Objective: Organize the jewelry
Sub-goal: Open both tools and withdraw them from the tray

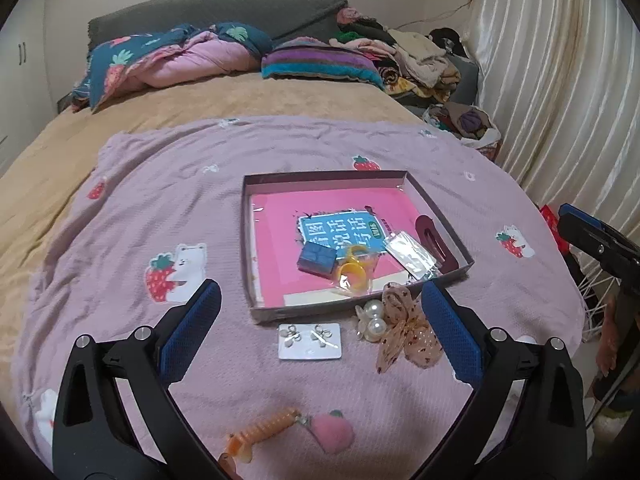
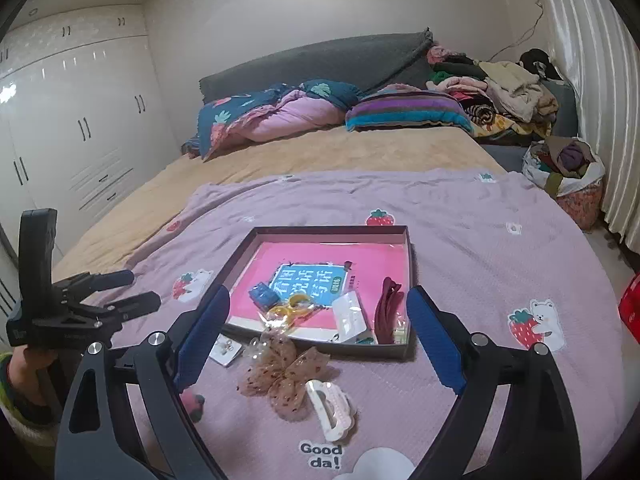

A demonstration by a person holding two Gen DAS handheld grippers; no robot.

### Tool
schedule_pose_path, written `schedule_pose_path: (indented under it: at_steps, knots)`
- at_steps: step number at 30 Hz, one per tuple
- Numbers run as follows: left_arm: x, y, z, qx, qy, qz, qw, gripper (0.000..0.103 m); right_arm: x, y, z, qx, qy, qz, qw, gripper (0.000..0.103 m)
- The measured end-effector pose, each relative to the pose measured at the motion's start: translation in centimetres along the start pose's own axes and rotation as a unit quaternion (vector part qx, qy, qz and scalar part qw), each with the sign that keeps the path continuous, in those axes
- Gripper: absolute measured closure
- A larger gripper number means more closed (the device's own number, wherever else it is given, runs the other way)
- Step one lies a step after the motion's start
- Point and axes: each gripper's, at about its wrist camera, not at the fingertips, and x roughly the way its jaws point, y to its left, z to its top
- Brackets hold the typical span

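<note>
A shallow box tray with a pink book as its floor lies on the lilac blanket. In it are a blue box, a bagged yellow ring, a clear packet and a maroon clip. In front of it lie an earring card, a pearl and mesh bow, a white claw clip, an orange comb and a pink plush charm. My left gripper is open above the card. My right gripper is open above the bow.
The lilac blanket covers the near part of a bed with a tan sheet. Bedding and clothes pile at the headboard. A curtain hangs at the right, wardrobes stand at the left. The left gripper shows in the right wrist view.
</note>
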Motion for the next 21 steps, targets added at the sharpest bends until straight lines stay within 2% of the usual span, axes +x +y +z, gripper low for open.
schedule_pose_path:
  at_steps: [11,21]
  knots:
    - [-2.5,0.4,-1.9,0.002,-0.008,0.01,0.9999,0.009,-1.7,2.1,-1.4,-0.023,-0.002,0.013,1.0,0.013]
    - [-2.9,0.7,-3.9,0.006,-0.002,0.018,0.9998,0.009,-1.8,3.3,-3.3,-0.032,0.01,0.023,0.999,0.012]
